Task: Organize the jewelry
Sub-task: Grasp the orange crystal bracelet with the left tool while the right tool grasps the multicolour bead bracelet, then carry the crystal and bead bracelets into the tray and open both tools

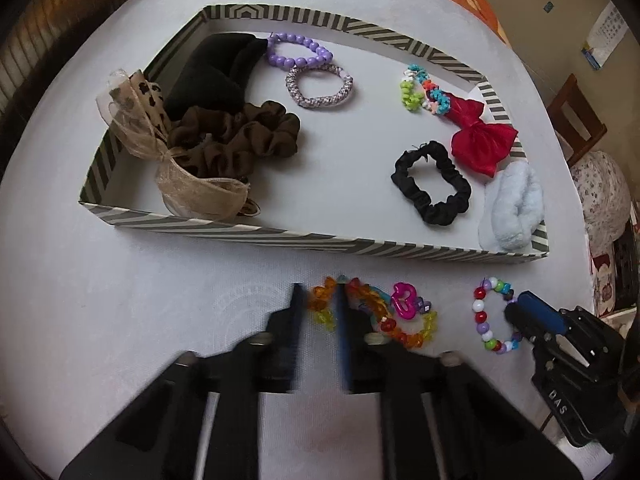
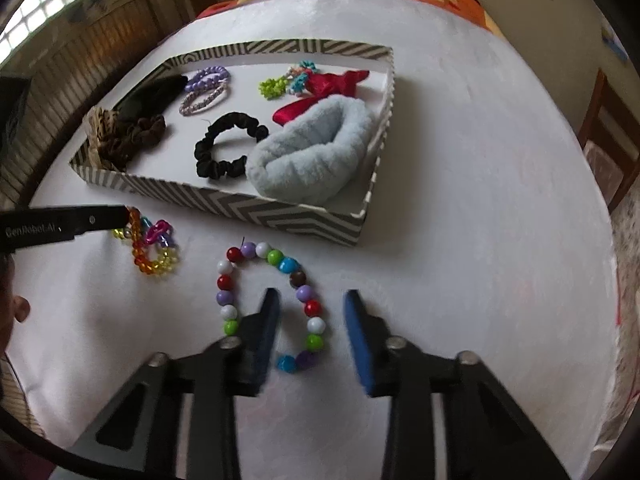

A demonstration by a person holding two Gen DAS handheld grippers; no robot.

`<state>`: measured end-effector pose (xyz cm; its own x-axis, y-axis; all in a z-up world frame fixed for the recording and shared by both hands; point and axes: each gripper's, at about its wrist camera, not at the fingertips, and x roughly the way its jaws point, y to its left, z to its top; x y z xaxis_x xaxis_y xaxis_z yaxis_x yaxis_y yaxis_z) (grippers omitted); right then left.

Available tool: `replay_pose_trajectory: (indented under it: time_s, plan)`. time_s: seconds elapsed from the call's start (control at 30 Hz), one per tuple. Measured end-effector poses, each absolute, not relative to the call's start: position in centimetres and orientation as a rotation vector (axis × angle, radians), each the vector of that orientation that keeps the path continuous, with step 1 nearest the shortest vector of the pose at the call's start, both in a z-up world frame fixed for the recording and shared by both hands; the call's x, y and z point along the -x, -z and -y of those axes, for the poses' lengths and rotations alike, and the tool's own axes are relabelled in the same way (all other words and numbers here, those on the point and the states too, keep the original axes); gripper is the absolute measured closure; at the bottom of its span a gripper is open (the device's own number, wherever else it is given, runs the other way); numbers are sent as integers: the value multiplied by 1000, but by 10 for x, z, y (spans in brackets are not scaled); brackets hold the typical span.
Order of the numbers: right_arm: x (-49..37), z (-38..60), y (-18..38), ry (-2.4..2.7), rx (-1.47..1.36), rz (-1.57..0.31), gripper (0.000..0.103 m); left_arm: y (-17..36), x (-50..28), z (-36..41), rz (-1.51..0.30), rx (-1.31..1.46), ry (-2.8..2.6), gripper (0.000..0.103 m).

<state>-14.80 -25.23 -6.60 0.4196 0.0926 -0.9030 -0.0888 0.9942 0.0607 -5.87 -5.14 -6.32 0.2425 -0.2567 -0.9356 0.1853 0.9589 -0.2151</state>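
The striped tray (image 1: 248,226) sits on the white tabletop (image 1: 120,300), holding a brown scrunchie (image 1: 240,136), a black scrunchie (image 1: 432,184), a red bow (image 1: 484,144), a fluffy blue band (image 2: 312,156) and a purple bead bracelet (image 1: 300,50). Just in front of the tray's near wall lie two bracelets. The left gripper (image 1: 318,308) straddles one end of the translucent orange bracelet (image 1: 404,332), fingers not visibly pressing it; its length runs along the wall. The right gripper (image 2: 312,320) stands apart around one side of the multicoloured bead bracelet (image 2: 228,312), whose long axis points toward the tray.
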Motion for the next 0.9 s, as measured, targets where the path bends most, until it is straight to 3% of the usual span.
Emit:
replay_pose_trajectory:
  time_s: [0.03, 0.13, 0.9]
  plan:
    - [148, 251, 66, -122, 2, -1129, 90, 63, 59, 51, -1288, 63, 309, 101]
    - [150, 252, 65, -143, -19, -1130, 94, 63, 61, 48, -1296, 77, 333, 102]
    - [169, 260, -38, -201, -136, -936, 93, -49, 75, 31, -1113, 77, 451, 103]
